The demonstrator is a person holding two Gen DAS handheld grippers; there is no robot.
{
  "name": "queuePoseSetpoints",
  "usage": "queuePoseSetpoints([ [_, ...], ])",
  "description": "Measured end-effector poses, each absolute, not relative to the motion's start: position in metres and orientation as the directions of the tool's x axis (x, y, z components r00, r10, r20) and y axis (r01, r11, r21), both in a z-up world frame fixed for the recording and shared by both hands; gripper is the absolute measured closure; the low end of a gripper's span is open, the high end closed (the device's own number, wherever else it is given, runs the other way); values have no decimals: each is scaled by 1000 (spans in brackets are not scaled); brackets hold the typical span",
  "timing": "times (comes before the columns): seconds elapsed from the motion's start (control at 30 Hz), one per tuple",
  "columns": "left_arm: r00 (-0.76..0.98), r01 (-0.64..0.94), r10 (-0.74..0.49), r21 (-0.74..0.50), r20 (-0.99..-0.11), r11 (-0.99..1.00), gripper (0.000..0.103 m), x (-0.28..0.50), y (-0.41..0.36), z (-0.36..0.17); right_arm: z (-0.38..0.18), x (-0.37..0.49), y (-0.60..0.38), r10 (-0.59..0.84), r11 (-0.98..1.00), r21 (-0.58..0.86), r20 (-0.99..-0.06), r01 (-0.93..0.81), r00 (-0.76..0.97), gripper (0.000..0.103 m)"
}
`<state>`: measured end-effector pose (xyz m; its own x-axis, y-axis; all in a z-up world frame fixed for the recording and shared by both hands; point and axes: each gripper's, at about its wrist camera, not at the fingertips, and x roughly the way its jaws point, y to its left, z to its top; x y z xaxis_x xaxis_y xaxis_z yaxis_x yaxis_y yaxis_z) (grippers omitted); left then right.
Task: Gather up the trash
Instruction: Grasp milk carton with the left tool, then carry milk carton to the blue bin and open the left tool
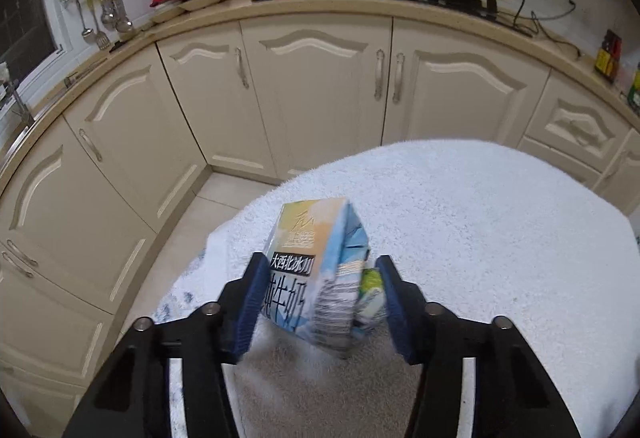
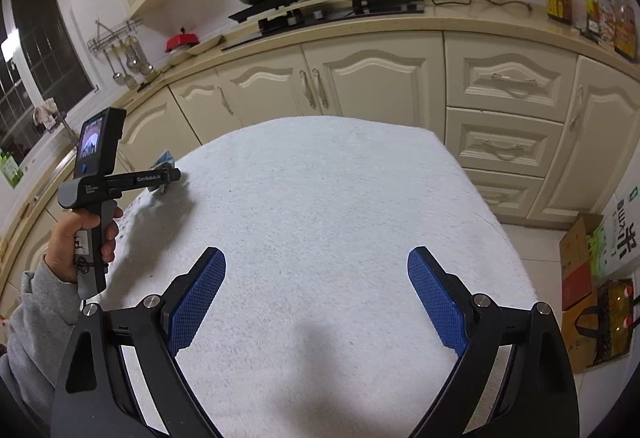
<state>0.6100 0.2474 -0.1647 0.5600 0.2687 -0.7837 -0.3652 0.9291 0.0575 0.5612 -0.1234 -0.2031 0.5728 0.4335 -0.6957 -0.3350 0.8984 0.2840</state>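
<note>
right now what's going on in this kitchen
A person is collecting trash with a handheld gripper in each hand. The left gripper has its blue pads around a milk carton standing near the edge of a table covered by a white towel; the left pad touches it, the right looks just shy. The right gripper hangs wide open over bare towel, holding nothing.

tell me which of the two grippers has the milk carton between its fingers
The left gripper: the milk carton stands between its blue pads at the towel's left edge. The right gripper is wide open over bare towel, with nothing between its fingers.
</note>
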Motion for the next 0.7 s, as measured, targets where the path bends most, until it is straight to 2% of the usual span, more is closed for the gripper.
queuePoseSetpoints([
  [0.07, 562, -372, 260, 40, -785, 927, 64, 593, 240, -160, -200, 554, -132, 431, 900, 283, -692, -331, 580, 9],
  [0.4, 600, -329, 170, -47, -782, 943, 66, 506, 208, -122, -184, 511, -193, 413, 911, 313, -657, -270, 631, 8],
  [0.5, 638, -271, 134, -59, -758, 961, 66, 481, 177, -103, -183, 499, -209, 404, 914, 321, -653, -249, 641, 8],
  [0.7, 729, -63, 18, -41, -684, 997, 66, 431, 68, -64, -189, 475, -251, 356, 929, 328, -653, -174, 669, 8],
])
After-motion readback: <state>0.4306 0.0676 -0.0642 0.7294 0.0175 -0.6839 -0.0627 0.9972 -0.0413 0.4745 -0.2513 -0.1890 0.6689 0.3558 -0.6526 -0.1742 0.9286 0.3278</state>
